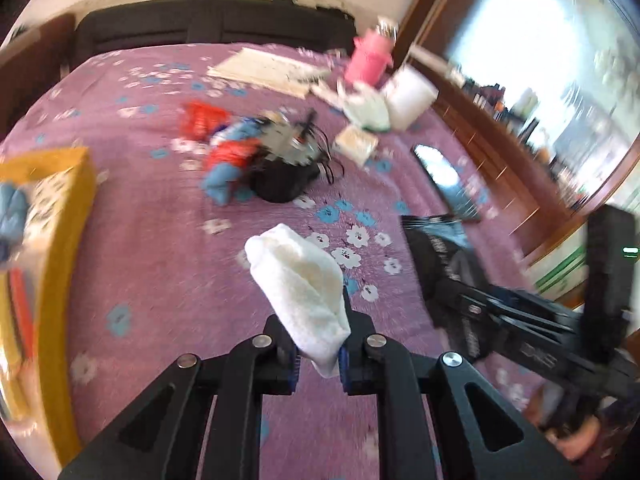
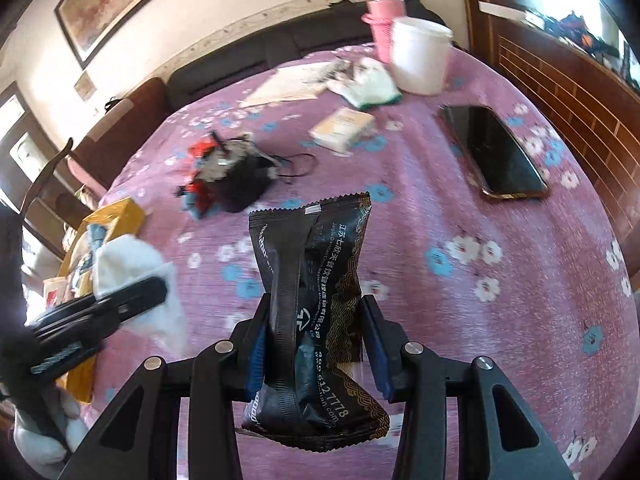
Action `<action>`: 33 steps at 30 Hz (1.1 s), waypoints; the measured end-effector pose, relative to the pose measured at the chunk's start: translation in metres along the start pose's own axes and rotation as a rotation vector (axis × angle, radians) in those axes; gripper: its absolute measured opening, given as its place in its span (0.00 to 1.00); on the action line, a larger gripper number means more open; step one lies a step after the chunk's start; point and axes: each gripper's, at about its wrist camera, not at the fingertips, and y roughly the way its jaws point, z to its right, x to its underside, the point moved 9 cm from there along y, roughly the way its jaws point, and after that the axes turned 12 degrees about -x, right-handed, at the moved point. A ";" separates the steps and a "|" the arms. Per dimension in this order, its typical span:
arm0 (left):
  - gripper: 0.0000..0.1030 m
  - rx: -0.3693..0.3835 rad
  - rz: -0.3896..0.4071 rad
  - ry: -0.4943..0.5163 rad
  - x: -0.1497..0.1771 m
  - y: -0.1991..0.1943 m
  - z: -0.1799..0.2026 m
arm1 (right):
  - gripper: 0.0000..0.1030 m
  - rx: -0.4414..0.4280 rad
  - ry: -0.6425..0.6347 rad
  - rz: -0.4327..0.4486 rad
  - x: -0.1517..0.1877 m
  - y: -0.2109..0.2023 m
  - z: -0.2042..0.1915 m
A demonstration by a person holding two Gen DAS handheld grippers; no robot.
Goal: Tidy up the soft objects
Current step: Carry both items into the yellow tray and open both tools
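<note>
Left gripper [image 1: 318,354] pinches a white cloth [image 1: 302,280] above the bed [image 1: 160,248]; right gripper [image 2: 316,354] is clamped on a black packet [image 2: 316,320]. Yellow box [image 1: 68,216] sits at left w/ items inside. Ahead, mid-bed: black pouch [image 2: 240,188], phone [image 2: 494,152], white tub [image 2: 420,56], pink cup [image 2: 382,26].

fluffy white terry cloth [image 1: 304,280], glossy blk plastic-foil packet [image 2: 316,312], matt floral bedsheet [image 2: 420,208]

Bright daylight pours through the window [image 1: 560,60], blown out to white glare. Motion blur smears the yellow box [image 1: 52,240] and far clutter; fisheye bending curves every edge.
</note>
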 end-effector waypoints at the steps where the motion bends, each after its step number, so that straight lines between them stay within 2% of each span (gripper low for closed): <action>1: 0.13 0.009 0.016 -0.020 0.002 -0.012 -0.009 | 0.44 -0.007 -0.007 -0.002 0.000 0.000 -0.007; 5: 0.14 0.024 0.056 -0.125 0.018 -0.061 -0.062 | 0.44 -0.035 -0.067 -0.005 -0.001 -0.002 -0.046; 11: 0.15 -0.134 0.095 -0.275 0.043 -0.104 -0.164 | 0.44 -0.121 -0.180 -0.043 0.004 0.017 -0.125; 17: 0.18 -0.259 0.056 -0.408 0.072 -0.103 -0.243 | 0.45 -0.227 -0.289 -0.125 0.024 0.050 -0.214; 18: 0.20 -0.281 0.037 -0.421 0.077 -0.099 -0.254 | 0.45 -0.239 -0.304 -0.138 0.027 0.056 -0.227; 19: 0.30 -0.310 0.017 -0.427 0.081 -0.094 -0.262 | 0.45 -0.254 -0.324 -0.155 0.032 0.063 -0.243; 20: 0.44 -0.337 -0.003 -0.433 0.085 -0.089 -0.270 | 0.45 -0.264 -0.334 -0.166 0.035 0.067 -0.253; 21: 0.49 -0.350 -0.014 -0.440 0.088 -0.088 -0.275 | 0.45 -0.277 -0.346 -0.182 0.039 0.074 -0.265; 24: 0.55 -0.328 0.017 -0.440 0.089 -0.094 -0.279 | 0.45 -0.306 -0.369 -0.224 0.049 0.090 -0.293; 26: 0.68 -0.336 0.061 -0.433 0.085 -0.105 -0.280 | 0.45 -0.321 -0.383 -0.258 0.057 0.103 -0.311; 30: 0.73 -0.359 0.160 -0.430 0.079 -0.136 -0.289 | 0.45 -0.359 -0.385 -0.341 0.078 0.127 -0.336; 33: 0.80 -0.374 0.226 -0.448 0.079 -0.159 -0.297 | 0.45 -0.347 -0.394 -0.382 0.092 0.142 -0.343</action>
